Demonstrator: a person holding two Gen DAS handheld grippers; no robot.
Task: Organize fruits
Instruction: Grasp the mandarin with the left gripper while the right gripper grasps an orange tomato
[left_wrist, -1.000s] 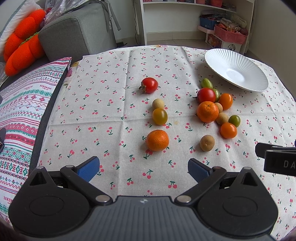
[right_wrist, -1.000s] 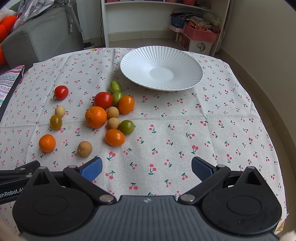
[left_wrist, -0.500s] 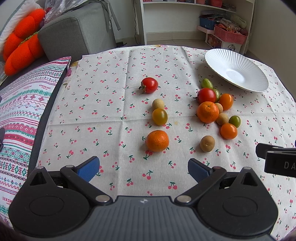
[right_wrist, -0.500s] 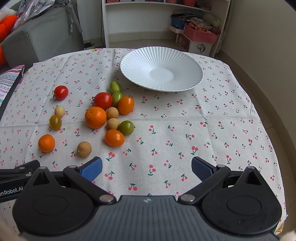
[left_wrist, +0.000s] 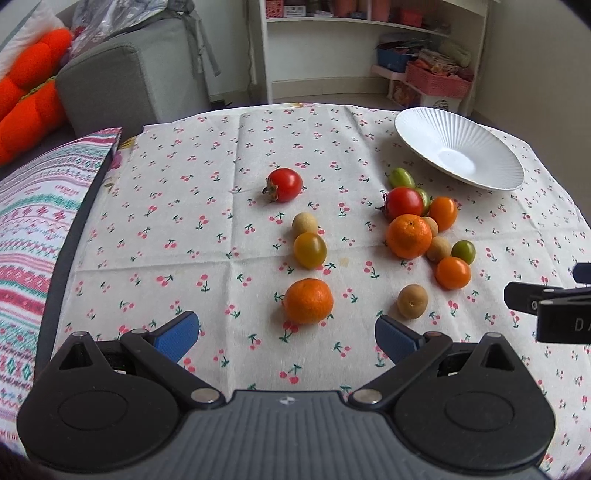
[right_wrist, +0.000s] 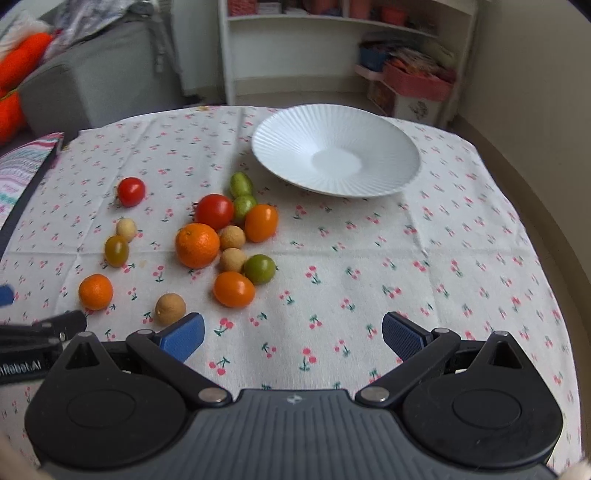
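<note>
Several small fruits lie loose on a cherry-print tablecloth (left_wrist: 207, 206): a small mandarin (left_wrist: 308, 301), a larger mandarin (left_wrist: 409, 236), two red tomatoes (left_wrist: 284, 184) (right_wrist: 215, 211), orange and green tomatoes, and tan longans. An empty white ribbed plate (left_wrist: 491, 162) (right_wrist: 295, 144) stands at the far right. My left gripper (left_wrist: 286, 338) is open and empty, just short of the small mandarin. My right gripper (right_wrist: 293, 338) is open and empty over bare cloth, right of a tan longan (right_wrist: 170, 308).
A striped cushion (left_wrist: 33, 229) lies along the table's left edge. A grey sofa (left_wrist: 129, 77) with orange pillows stands behind. A white shelf unit (right_wrist: 332, 48) with baskets is at the back. The right gripper's body (left_wrist: 554, 310) shows at the left view's right edge.
Both grippers have tilted up and edged slightly forward, so more of the room shows. The fruits and plate have not moved. Both grippers stay open.
</note>
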